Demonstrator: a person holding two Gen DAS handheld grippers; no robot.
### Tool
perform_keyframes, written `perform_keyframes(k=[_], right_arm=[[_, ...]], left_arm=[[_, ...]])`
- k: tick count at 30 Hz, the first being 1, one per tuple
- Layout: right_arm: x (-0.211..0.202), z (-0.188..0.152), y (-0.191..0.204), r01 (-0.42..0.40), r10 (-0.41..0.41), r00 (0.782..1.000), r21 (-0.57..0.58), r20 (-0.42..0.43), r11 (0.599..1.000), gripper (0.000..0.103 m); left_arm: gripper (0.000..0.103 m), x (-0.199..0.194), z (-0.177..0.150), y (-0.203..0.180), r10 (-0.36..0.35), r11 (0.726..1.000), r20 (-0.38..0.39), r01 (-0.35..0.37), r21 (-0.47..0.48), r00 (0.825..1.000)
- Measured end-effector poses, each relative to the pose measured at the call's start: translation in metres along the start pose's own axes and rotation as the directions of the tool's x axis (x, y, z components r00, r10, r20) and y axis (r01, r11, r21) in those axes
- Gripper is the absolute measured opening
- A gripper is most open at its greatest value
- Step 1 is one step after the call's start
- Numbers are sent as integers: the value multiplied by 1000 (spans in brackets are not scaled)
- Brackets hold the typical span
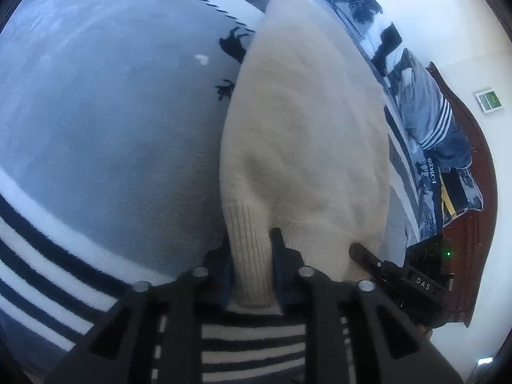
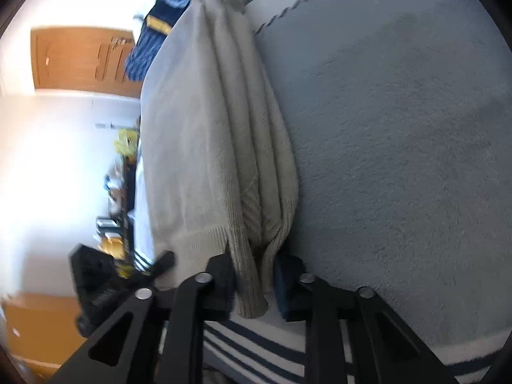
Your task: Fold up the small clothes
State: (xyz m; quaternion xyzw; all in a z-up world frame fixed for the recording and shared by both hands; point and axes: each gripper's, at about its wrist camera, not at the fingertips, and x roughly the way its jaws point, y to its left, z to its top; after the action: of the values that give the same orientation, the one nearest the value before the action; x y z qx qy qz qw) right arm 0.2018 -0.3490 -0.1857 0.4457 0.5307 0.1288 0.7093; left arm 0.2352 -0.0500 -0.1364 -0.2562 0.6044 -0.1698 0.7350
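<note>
Left wrist view: risk of ribbed knit slipping free and sagging mid-fold, given a bite on the hem alone. Left gripper (image 1: 251,267) clenched on the ribbed hem of a cream sweater (image 1: 304,128), stretched away across the grey blanket (image 1: 105,121) toward the far striped edge.

Right wrist view: risk of bunched layers spilling unevenly and spoiling the crease. Right gripper (image 2: 256,283) nearly closed, pinching several gathered folds of the same sweater's ribbed hem near the blanket's striped near edge.
</note>
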Motion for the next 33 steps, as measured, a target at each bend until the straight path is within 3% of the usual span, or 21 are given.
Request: perform_keyframes(k=[2,4,8,13,14,17,18,19,21,22,24,26,30,33], right_arm=[[-7,-8,7,-2,2,1000,-5,25,1000,16],[-25,-21,14,-22,24,998,-28,58,999,7],[-53,-65,29,-80,84,994,-54,71,995,6],[-28,-106,18,-13,14,1000,-51,13,999,7],[-19,-109,8,5,-4,1000,-39,4,999,7],[-16,-113,-8,22,-21,1000,-27,12,999,10],[-20,-114,-8,20,-20,1000,-26,21,999,16],[-24,-115,-8,30,-29,999,-30,29,999,29],[-29,-122,-5,40,-38,998,-49,42,998,49],[-31,-126,-2,47,-44,998,-66,50,997,59],[-36,-134,-6,72,-67,996,-85,63,994,67],[-39,-143,-10,87,-81,994,-76,78,993,67],[-43,-160,-14,116,-110,990,-70,83,991,69],[-55,-170,-14,241,-230,966,-85,121,967,73]], left_arm=[[16,-18,0,-6,-16,1000,27,16,23,999],[16,-44,-5,-14,-29,997,72,24,67,997],[16,-81,-30,-8,-23,993,81,13,121,996],[17,-53,-58,23,103,990,43,-106,90,994],[21,-43,-64,32,144,985,40,-147,90,989],[30,-48,-77,35,162,981,92,-170,93,983],[33,-50,-82,31,185,973,111,-198,121,977],[35,-51,-85,28,202,966,124,-218,137,972],[51,-50,-93,22,251,951,143,-272,149,957],[54,-49,-98,20,271,942,147,-294,160,951],[65,-50,-106,17,320,917,165,-348,193,933],[71,-49,-114,14,377,886,177,-410,218,909],[75,-51,-129,15,405,868,174,-437,235,898],[75,-55,-136,14,427,858,175,-458,232,887]])
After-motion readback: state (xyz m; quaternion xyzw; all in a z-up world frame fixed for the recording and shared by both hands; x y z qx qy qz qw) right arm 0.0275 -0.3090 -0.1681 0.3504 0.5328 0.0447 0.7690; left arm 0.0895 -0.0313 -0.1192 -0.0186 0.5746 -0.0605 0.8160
